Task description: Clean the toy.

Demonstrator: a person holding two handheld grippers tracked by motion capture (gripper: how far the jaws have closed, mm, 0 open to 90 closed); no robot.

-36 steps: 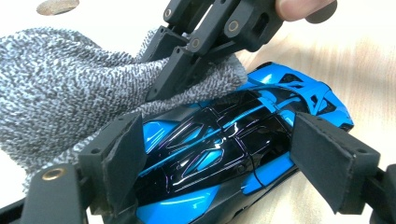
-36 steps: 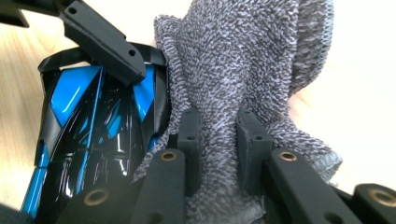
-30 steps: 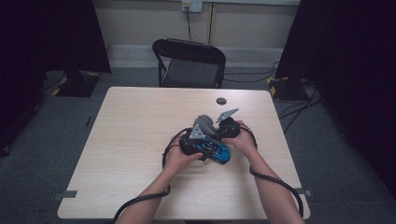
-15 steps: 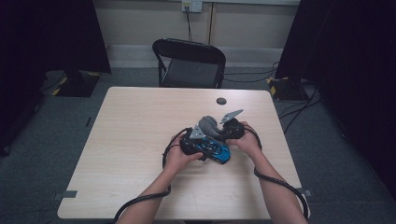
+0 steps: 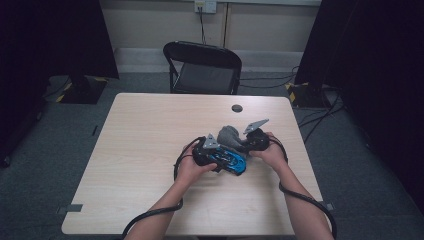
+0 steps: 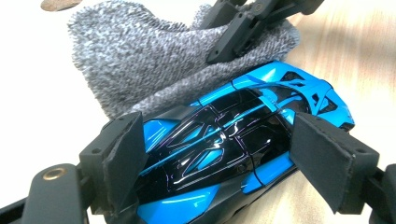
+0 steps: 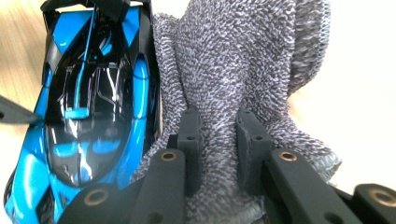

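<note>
A shiny blue and black toy car (image 5: 231, 162) lies near the middle of the table. My left gripper (image 5: 224, 159) straddles it, and in the left gripper view its pads (image 6: 122, 161) sit against both sides of the car (image 6: 224, 140). A grey knitted cloth (image 5: 229, 134) rests against the car's far side. My right gripper (image 5: 240, 142) is shut on a fold of that cloth (image 7: 243, 56), with the jaws (image 7: 218, 126) pinching it beside the car (image 7: 93, 116). The right gripper's fingers (image 6: 233, 37) show over the cloth (image 6: 140, 60) in the left gripper view.
The light wooden table (image 5: 140, 150) has a small dark round disc (image 5: 237, 108) near its far edge. A black folding chair (image 5: 202, 67) stands behind the table. Cables trail from both grippers off the near edge.
My right gripper has slid a little to the right with the cloth still pinched, dragging it along the car. The left gripper and the car have stayed put.
</note>
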